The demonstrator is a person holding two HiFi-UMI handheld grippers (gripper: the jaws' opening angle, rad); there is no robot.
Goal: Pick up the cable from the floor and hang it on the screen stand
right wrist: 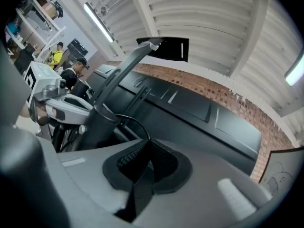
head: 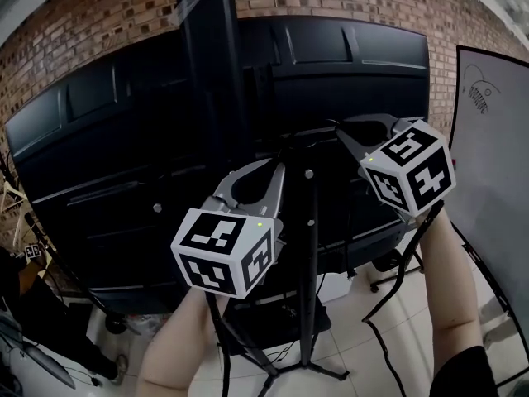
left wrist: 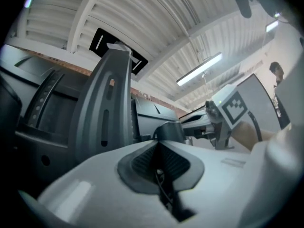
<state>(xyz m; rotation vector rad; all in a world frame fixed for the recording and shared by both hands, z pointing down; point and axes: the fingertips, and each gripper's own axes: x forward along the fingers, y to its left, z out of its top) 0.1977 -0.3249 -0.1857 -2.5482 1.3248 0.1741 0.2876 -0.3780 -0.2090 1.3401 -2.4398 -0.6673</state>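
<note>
The screen stand's black post (head: 207, 73) rises behind the big dark screen (head: 99, 164). Both grippers are raised close to it. My left gripper (head: 279, 165) is shut on a thin black cable (left wrist: 161, 179) that shows between its pads. At the upper right, my right gripper (head: 340, 132) is also shut on the cable (right wrist: 128, 120), which arcs from its jaws toward the post (right wrist: 102, 113). In the head view a short length of cable spans between the two grippers. More cable (head: 402, 275) hangs from the right hand down to the floor.
A whiteboard (head: 496, 155) stands at the right and a brick wall (head: 372, 2) behind the screen. Black tripod legs (head: 310, 362) spread over the white floor tiles below. Dark clutter lies at the lower left. People stand far off (right wrist: 61, 51).
</note>
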